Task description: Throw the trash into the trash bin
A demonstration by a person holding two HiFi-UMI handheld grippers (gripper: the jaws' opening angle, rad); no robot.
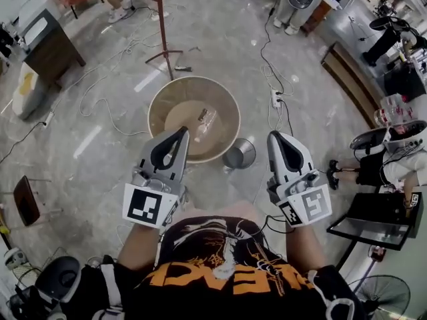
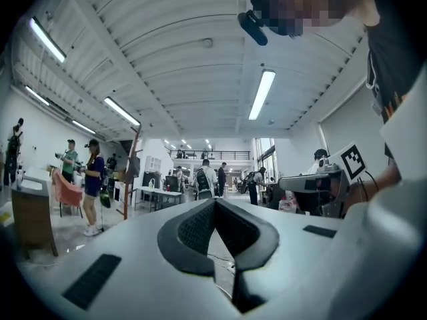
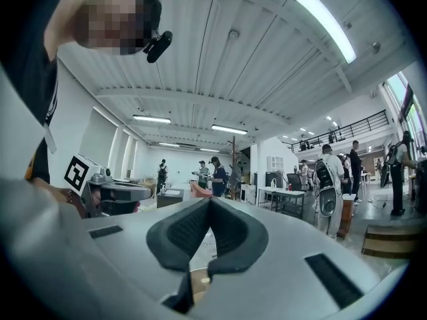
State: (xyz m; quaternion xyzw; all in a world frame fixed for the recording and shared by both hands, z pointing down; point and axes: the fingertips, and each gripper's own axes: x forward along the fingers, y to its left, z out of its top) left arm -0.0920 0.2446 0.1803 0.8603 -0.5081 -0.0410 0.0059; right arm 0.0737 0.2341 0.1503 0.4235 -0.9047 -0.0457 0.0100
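Note:
A round tan trash bin (image 1: 160,109) stands on the floor straight ahead in the head view. A clear plastic bottle (image 1: 206,122) lies inside it. My left gripper (image 1: 184,131) is held level with its tip over the bin's near rim, jaws shut and empty. My right gripper (image 1: 273,135) is to the right of the bin, also shut with nothing between the tips. In the left gripper view the left gripper (image 2: 214,201) has its black pads (image 2: 193,229) meeting at the tip. The right gripper (image 3: 209,201) looks the same in the right gripper view.
A small metal bucket (image 1: 239,154) stands just right of the bin, between the grippers. A red pole stand (image 1: 162,25) rises beyond the bin. Cables and a power strip (image 1: 276,98) lie on the floor. People and desks stand around the room's edges; a seated person (image 1: 390,159) is at right.

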